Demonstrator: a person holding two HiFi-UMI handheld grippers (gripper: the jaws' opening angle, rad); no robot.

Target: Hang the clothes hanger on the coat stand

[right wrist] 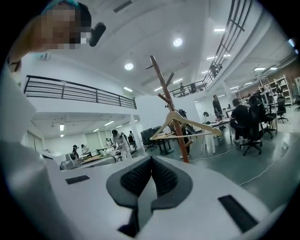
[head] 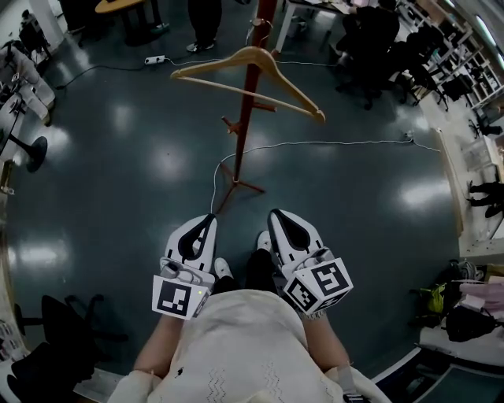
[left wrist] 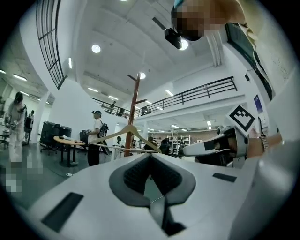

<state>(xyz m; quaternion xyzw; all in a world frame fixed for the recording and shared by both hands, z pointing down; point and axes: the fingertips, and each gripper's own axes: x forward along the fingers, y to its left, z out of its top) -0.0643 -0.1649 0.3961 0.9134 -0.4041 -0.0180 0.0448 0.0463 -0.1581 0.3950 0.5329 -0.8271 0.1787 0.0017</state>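
Note:
A wooden clothes hanger (head: 248,75) hangs by its hook on the red-brown coat stand (head: 250,110) in the middle of the dark floor. It also shows hanging from a peg of the stand in the left gripper view, hanger (left wrist: 124,136) on stand (left wrist: 135,101), and in the right gripper view, hanger (right wrist: 183,124) on stand (right wrist: 169,98). Both grippers are held low, close to my body and well short of the stand. The left gripper (head: 208,221) (left wrist: 150,157) is shut with nothing in it. The right gripper (head: 275,214) (right wrist: 151,160) is also shut and empty.
A white cable (head: 315,144) runs across the floor past the stand's feet (head: 236,189), and a power strip (head: 154,59) lies beyond. A person (head: 205,22) stands behind the stand. Desks and office chairs (head: 370,47) line the far right; a round table (left wrist: 70,141) stands at the left.

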